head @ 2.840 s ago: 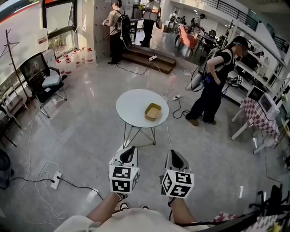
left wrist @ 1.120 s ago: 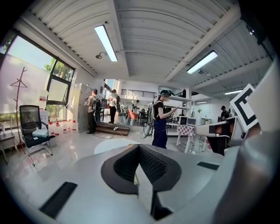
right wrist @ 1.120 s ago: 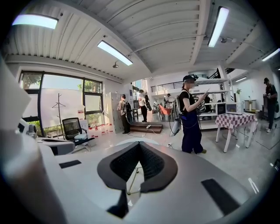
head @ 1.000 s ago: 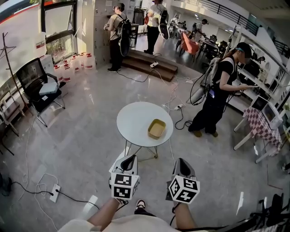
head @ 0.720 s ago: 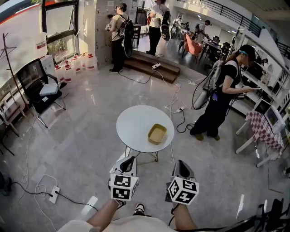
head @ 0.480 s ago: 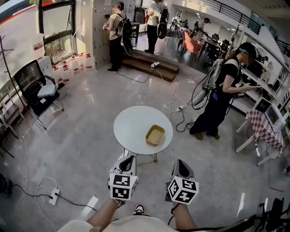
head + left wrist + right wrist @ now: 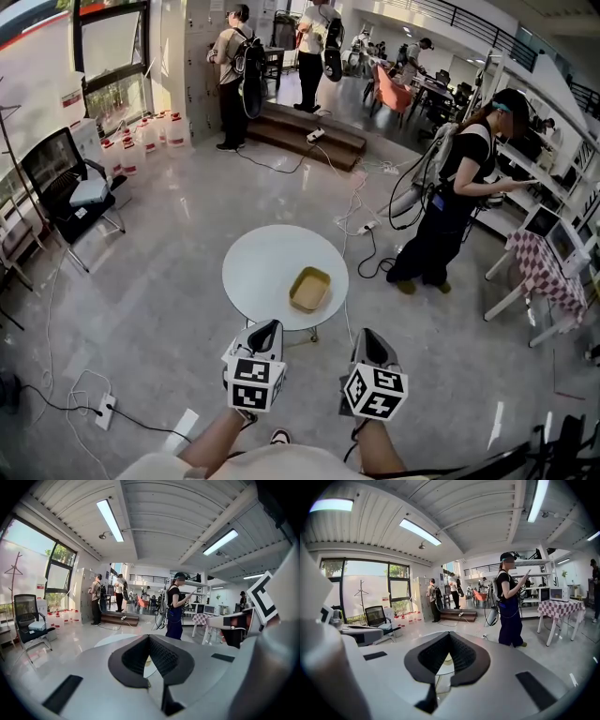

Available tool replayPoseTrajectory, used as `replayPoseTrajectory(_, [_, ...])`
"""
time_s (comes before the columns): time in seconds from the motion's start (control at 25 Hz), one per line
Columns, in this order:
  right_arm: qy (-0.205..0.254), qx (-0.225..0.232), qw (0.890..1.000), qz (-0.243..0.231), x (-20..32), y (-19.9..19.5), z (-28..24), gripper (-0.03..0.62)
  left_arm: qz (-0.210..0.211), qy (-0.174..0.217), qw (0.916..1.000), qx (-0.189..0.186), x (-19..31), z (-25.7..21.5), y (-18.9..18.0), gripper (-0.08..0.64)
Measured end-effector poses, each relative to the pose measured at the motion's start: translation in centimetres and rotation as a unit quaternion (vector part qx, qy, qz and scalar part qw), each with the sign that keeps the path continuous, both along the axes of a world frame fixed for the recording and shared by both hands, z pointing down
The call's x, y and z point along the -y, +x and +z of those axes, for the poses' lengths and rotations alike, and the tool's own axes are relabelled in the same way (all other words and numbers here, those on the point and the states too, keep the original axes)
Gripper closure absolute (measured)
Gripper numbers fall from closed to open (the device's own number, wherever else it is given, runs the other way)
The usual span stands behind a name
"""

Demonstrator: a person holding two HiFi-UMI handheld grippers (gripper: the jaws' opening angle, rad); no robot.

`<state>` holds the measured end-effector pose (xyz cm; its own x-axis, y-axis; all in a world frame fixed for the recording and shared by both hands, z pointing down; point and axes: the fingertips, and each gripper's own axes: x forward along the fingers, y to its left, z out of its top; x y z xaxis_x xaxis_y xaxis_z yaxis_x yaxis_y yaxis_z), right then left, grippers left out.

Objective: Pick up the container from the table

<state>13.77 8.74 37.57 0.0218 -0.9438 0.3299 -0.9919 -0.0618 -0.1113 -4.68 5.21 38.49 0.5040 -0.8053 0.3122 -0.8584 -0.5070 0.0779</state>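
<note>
Standing in the middle of the head view, a round white desk [image 7: 258, 272] carries the container [image 7: 309, 289]. It is a shallow yellow tray that lies on the right half of the top, close to the lower edge, and nothing touches it.

Below the desk, at the bottom of the frame, both grippers point up toward it. The left gripper [image 7: 265, 328] is at lower centre-left and the right gripper [image 7: 367, 336] is just beside it at lower centre-right. Each one shows its marker cube toward the camera. Both are near the desk edge but apart from it.

In the left gripper view the black pads are pressed together at the tips [image 7: 149, 637] and they pinch nothing. A small piece of the yellow container shows low in the gap behind them. In the right gripper view the pads [image 7: 450, 634] also meet at the tips with nothing between them, and the container shows in the same way.

A person [image 7: 450, 187] in dark clothes stands to the right of the desk. A black chair [image 7: 66, 178] is at the left edge, and a power strip [image 7: 97, 411] lies on the floor at lower left.
</note>
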Motion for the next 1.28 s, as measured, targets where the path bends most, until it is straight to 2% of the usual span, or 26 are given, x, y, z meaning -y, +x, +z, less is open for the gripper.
replayPoseTrajectory(0.52, [0.015, 0.012, 1.000, 0.003, 3.3, 3.6, 0.2, 0.568, -0.019, 0.013, 0.9997, 0.007, 3.4, -0.5, 2.1, 0.546])
replayPoseTrajectory(0.76, [0.011, 0.019, 1.000, 0.000, 3.6, 4.9, 0.6, 0.568, -0.024, 0.012, 0.9996, 0.011, 3.4, -0.3, 3.1, 0.545])
replayPoseTrajectory(1.28, [-0.018, 0.021, 0.999, -0.028, 3.3, 2.8, 2.8, 0.568, -0.044, -0.018, 0.9988, 0.010, 3.0, 2.2, 1.6, 0.546])
